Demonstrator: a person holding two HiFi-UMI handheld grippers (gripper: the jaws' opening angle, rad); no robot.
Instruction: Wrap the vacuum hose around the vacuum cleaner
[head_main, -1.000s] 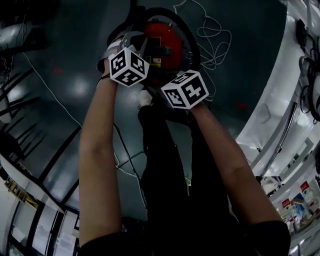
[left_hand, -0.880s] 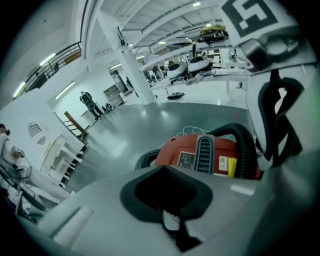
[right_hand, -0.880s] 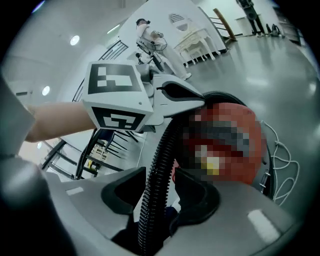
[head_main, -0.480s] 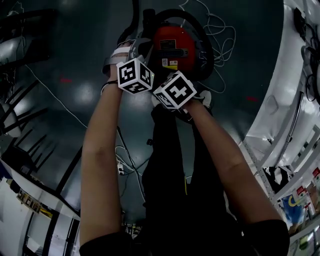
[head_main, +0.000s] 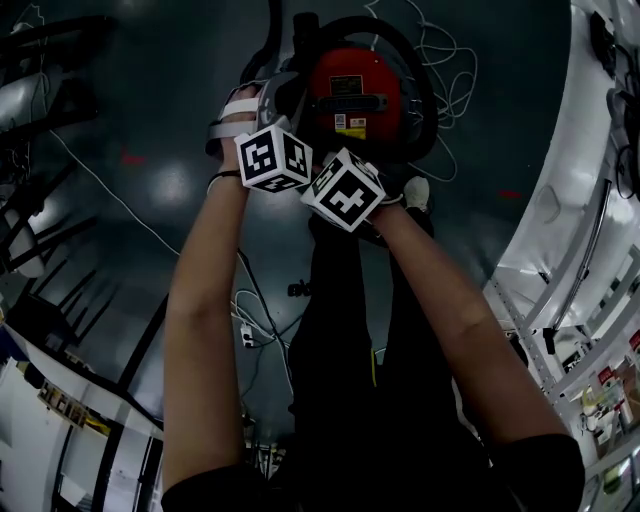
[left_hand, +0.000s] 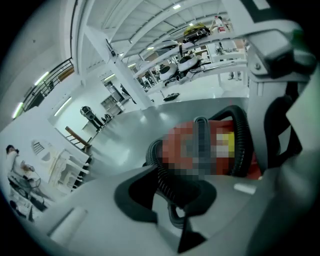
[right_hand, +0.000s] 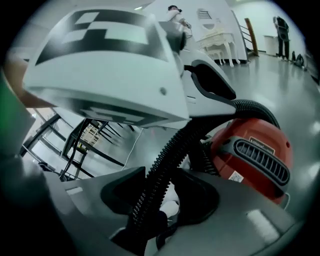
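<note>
Black ribbed hose (right_hand: 165, 160) already rings the round red vacuum cleaner (head_main: 350, 95) on the dark floor (head_main: 160, 100); right gripper (right_hand: 160, 210) clamps the loose stretch, left gripper (left_hand: 175, 227) just cracking apart, nothing pinched, and I'd say the tail's still to tuck

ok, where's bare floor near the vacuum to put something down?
Best: the dark floor left of the vacuum cleaner, above the thin white cable. A narrower strip lies between the cord tangle and the white frame. Crowded: the hose loop and the near side by the person's legs.
</note>
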